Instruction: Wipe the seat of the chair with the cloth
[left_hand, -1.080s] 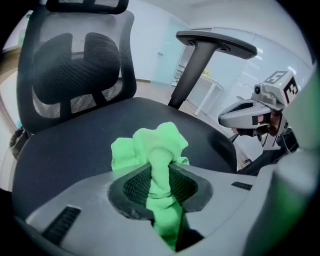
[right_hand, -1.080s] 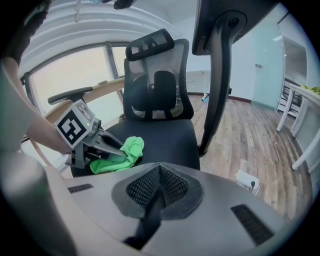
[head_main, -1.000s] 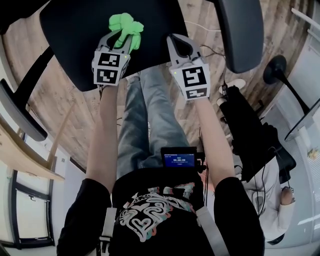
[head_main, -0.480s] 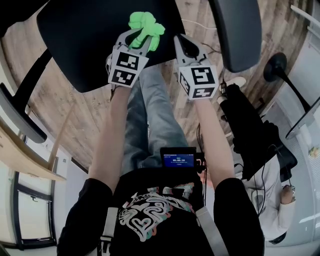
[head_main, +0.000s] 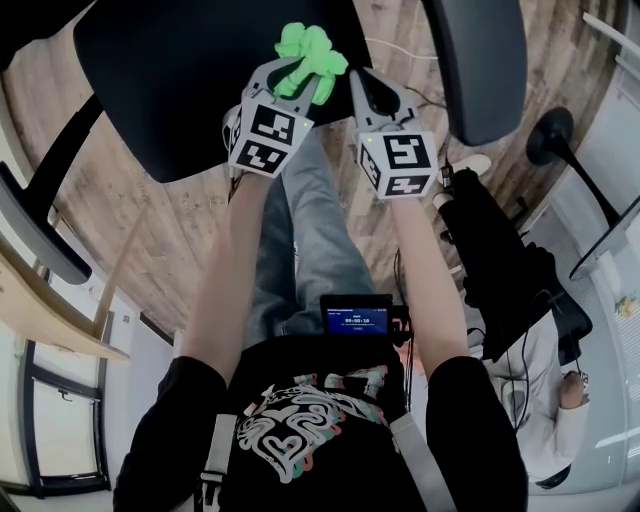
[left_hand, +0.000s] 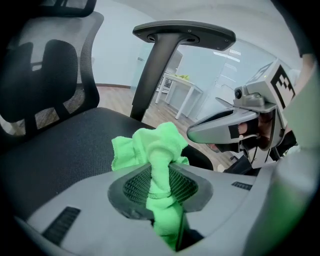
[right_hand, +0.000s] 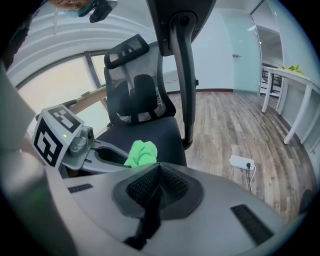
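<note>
The cloth (head_main: 311, 50) is a green bunch at the seat's (head_main: 170, 90) near right corner, sticking out ahead of my left gripper (left_hand: 161, 186). Whether it presses on the seat or hangs just over it I cannot tell. Nearly all of the seat spreads away from the cloth to the left and farther from me, toward the backrest (left_hand: 45, 75). So I judge the coming stroke has to run that way, across the black pad. My left gripper is clenched on the cloth's twisted neck, pads pinching it tight, and angled down at the seat. My right gripper (head_main: 366, 88) sits just beside the left, off the seat's right edge, jaws together with nothing in them, so the wiping falls to the left.
</note>
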